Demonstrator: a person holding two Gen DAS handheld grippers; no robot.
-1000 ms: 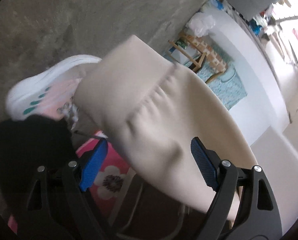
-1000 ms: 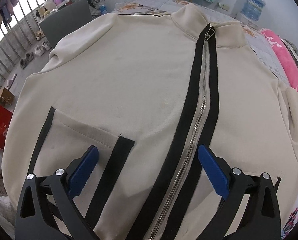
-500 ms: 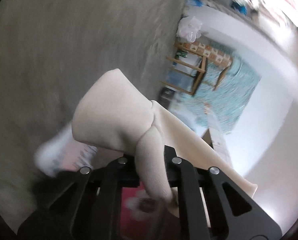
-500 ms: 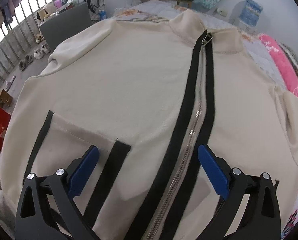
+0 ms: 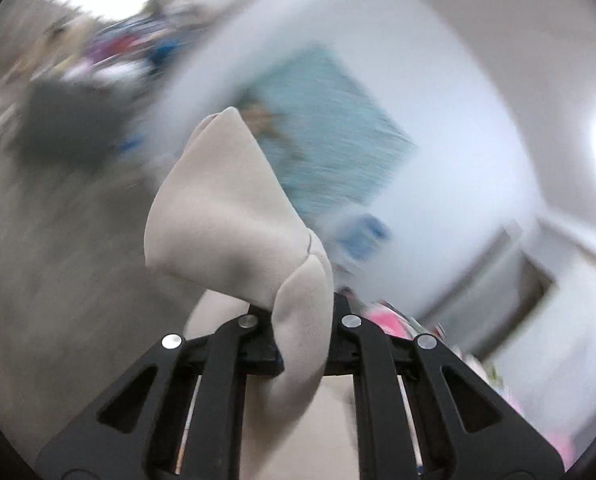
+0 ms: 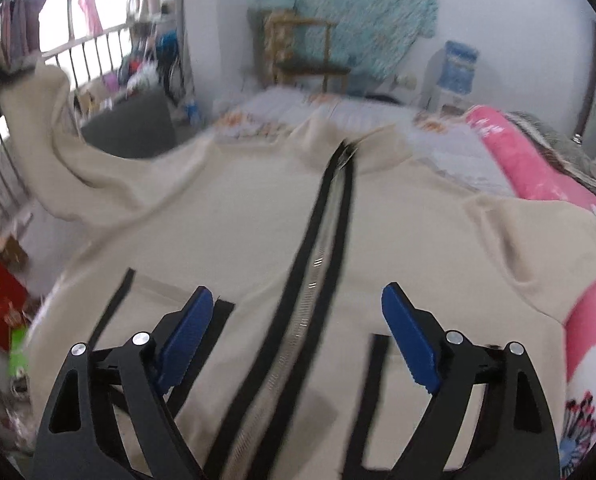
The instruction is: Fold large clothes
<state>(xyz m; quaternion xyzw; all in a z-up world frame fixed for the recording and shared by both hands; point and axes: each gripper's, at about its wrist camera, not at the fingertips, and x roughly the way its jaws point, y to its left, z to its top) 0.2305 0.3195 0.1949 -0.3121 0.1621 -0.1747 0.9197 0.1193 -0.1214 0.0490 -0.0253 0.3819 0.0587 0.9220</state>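
jacket point(image 6: 233, 240) spread on bed point(image 6: 450, 148), quilt point(image 6: 538, 168) along its right, chair point(image 6: 302, 52) behind, railing point(image 6: 97, 56) far left

Support: a bed point(image 6: 450, 128), covered by a pale floral sheet.
On it, centre: a cream jacket point(image 6: 233, 240) is spread flat, zip upward.
On it, right: a pink blanket point(image 6: 538, 160) is laid beside the jacket.

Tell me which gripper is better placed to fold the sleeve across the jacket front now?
Left. The left gripper has its jaws clamped on the sleeve, lifted off the jacket. The right gripper is open above the zipper, holding nothing.
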